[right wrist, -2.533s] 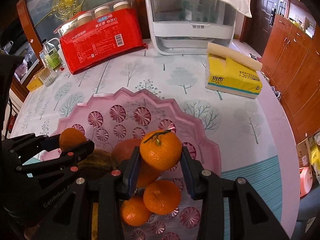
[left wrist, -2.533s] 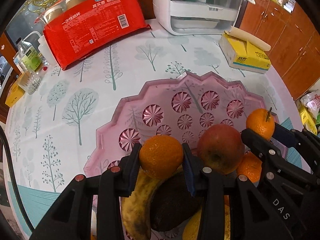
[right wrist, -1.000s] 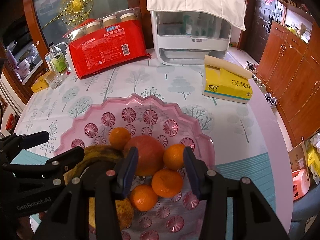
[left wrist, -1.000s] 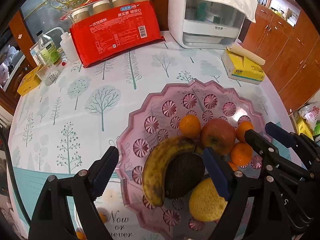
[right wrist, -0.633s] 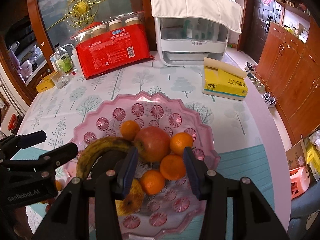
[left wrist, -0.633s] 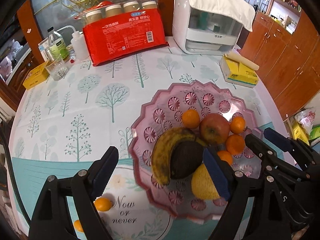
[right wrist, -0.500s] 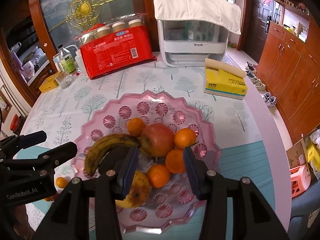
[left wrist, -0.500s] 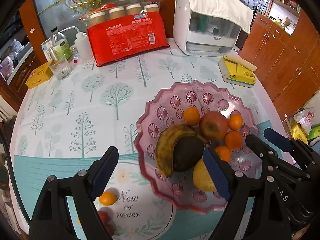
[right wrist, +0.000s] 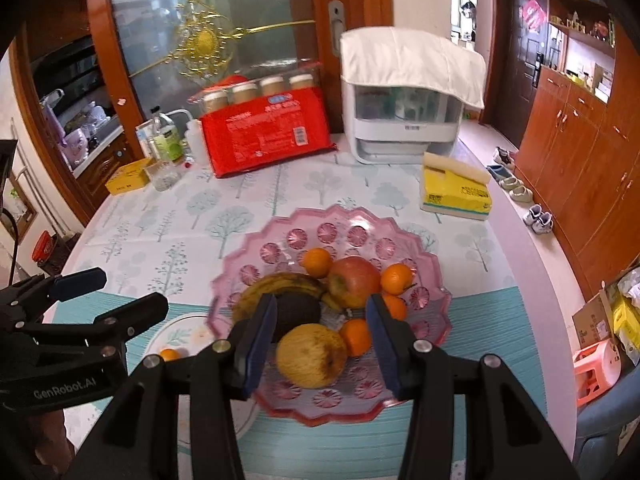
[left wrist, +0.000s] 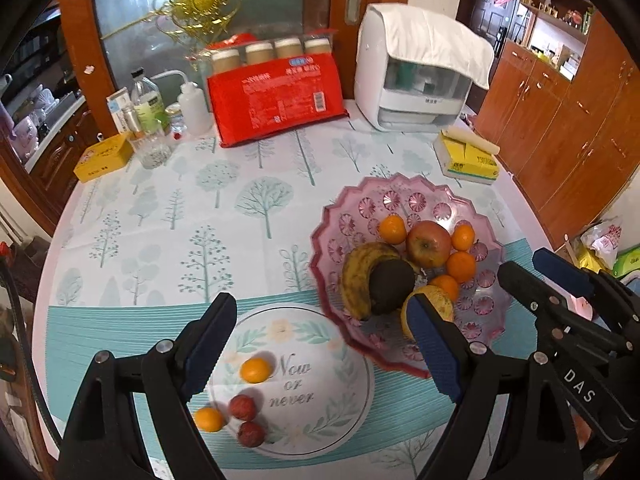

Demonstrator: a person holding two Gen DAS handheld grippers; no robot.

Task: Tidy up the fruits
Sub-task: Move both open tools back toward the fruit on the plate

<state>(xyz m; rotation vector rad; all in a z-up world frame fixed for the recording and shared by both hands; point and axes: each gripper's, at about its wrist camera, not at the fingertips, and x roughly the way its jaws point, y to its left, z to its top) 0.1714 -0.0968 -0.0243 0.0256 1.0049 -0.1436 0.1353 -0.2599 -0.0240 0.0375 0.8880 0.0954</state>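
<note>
A pink glass fruit dish (left wrist: 362, 204) (right wrist: 280, 224) holds a banana (left wrist: 354, 276), a dark avocado (left wrist: 390, 286), a red apple (left wrist: 428, 238), a yellow pear (right wrist: 312, 354) and several oranges (left wrist: 392, 229). A white plate (left wrist: 336, 412) in front of it holds two small oranges (left wrist: 256, 370) and two red lychees (left wrist: 242, 407). My left gripper (left wrist: 320, 344) is open and empty, raised above the plate and the dish's near rim. My right gripper (right wrist: 322, 340) is open and empty, raised above the pear.
At the back of the table stand a red pack of paper cups (left wrist: 276, 100), a white appliance with a cloth cover (left wrist: 420, 76), a yellow tissue pack (left wrist: 468, 158), bottles (left wrist: 148, 104) and a yellow box (left wrist: 102, 156). Wooden cabinets (right wrist: 580, 152) line the right.
Both grippers have let go of their oranges, which now lie in the dish, and have opened and pulled back and up. The white plate with small fruits has come into view.
</note>
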